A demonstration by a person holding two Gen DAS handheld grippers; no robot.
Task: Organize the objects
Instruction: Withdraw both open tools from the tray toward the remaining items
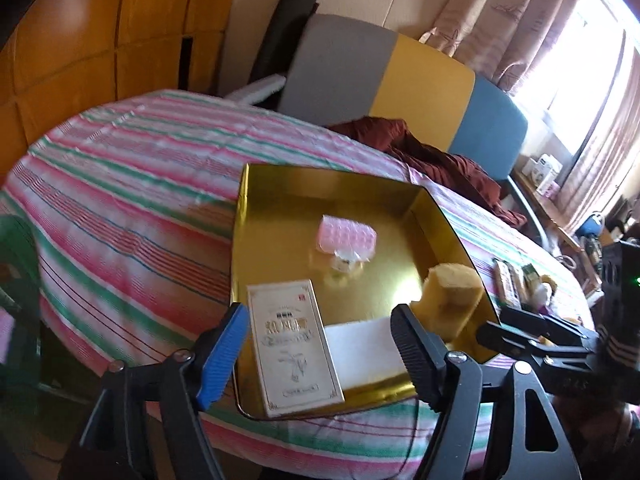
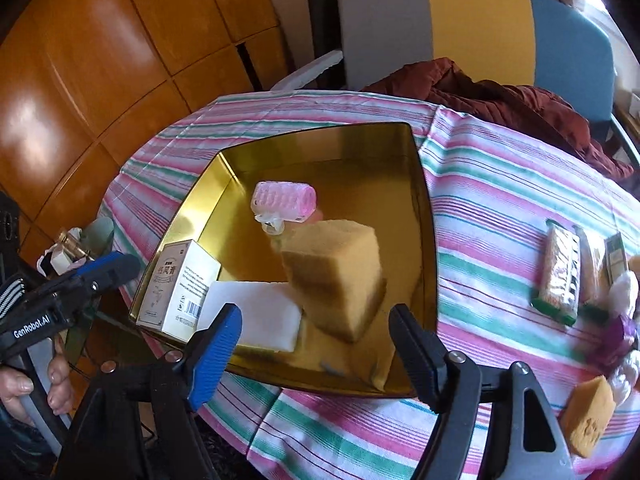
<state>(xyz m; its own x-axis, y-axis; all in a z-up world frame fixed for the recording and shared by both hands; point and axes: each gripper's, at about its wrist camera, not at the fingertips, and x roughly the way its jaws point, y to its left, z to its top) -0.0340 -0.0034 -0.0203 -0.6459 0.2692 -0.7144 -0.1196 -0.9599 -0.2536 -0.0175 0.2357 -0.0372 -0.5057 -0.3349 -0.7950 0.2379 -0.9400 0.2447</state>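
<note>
A gold tin tray [image 1: 280, 188] [image 2: 424, 240] sits on the striped tablecloth. In it lie a pink hair roller [image 1: 347, 237] [image 2: 283, 199], a white carton [image 1: 291, 354] [image 2: 178, 288], a white pad [image 1: 362, 350] [image 2: 256, 314] and a yellow sponge [image 1: 454, 290] [image 2: 336, 276]. The sponge looks blurred and tilted, apart from the fingers. My left gripper [image 1: 320, 350] is open over the tray's near edge, above the carton. My right gripper [image 2: 314, 346] is open just in front of the sponge; it also shows in the left wrist view [image 1: 516, 328].
To the right of the tray lie snack bars [image 2: 560, 276], a small box [image 2: 616, 256], a second yellow sponge [image 2: 586, 416] and small wrapped items [image 2: 624, 320]. A dark red jacket [image 2: 500, 100] lies at the table's far edge, by a grey, yellow and blue chair [image 2: 460, 20].
</note>
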